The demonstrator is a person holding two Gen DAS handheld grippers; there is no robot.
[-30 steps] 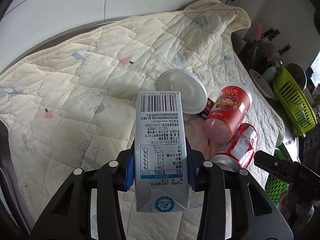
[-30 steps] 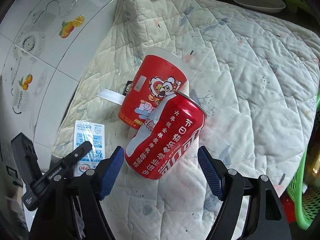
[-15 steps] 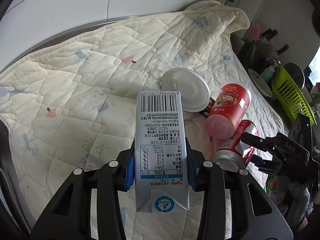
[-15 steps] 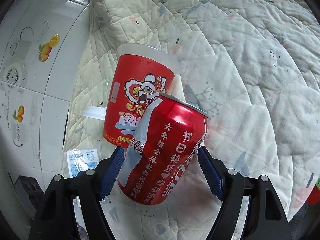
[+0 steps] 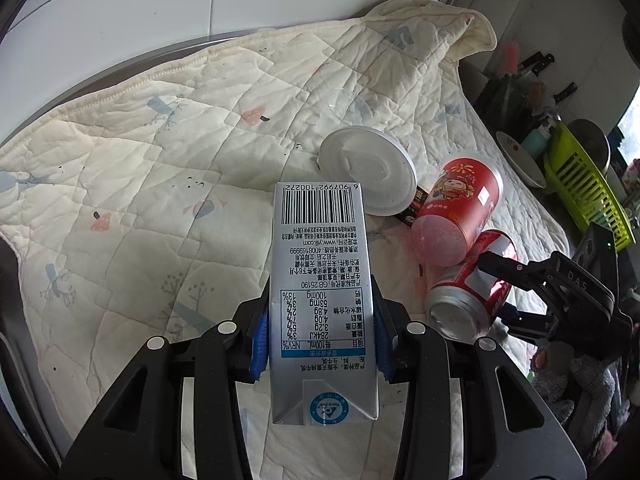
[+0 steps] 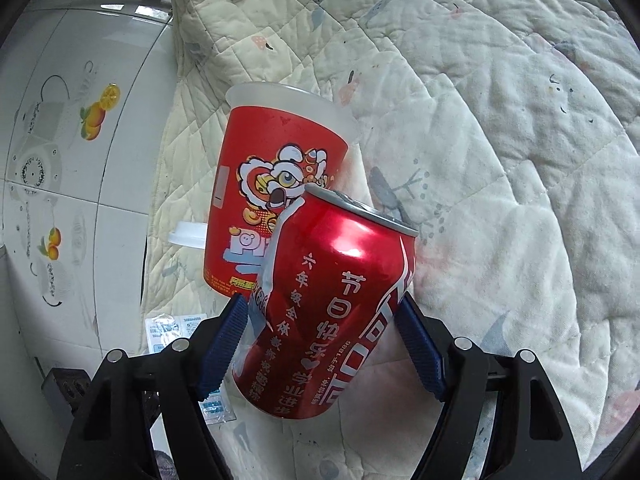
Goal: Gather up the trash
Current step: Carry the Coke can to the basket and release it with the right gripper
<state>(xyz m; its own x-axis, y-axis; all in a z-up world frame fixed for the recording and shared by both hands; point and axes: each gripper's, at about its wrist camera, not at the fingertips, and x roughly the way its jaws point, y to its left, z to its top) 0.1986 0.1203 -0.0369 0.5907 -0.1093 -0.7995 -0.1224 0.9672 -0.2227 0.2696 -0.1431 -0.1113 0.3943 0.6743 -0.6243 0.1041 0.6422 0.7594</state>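
Left gripper (image 5: 320,344) clamps a silver milk carton (image 5: 322,292) between its blue pads, barcode end pointing away, held over the cream quilt (image 5: 160,160) that covers the work surface. Right gripper (image 6: 320,340) straddles a dented red cola can (image 6: 332,312): the left pad presses the can's crumpled side and the right pad sits at its opposite flank — whether the grip is fully tight cannot be told. Lying on the quilt, the can has its rim against a red paper cup (image 6: 276,184) printed with a lion-dance face; the cup lies on its side directly ahead of the can, in the way of any forward travel. Beyond the carton, a white plastic lid (image 5: 368,176) rests flat, touching a small dark packet (image 5: 414,210) beside the cup. At the quilt's far edge stand a white dish (image 5: 520,158) and a lime-green basket (image 5: 584,196) — both well apart from the trash. White wall tiles (image 6: 60,160) with fruit decals border the quilt.
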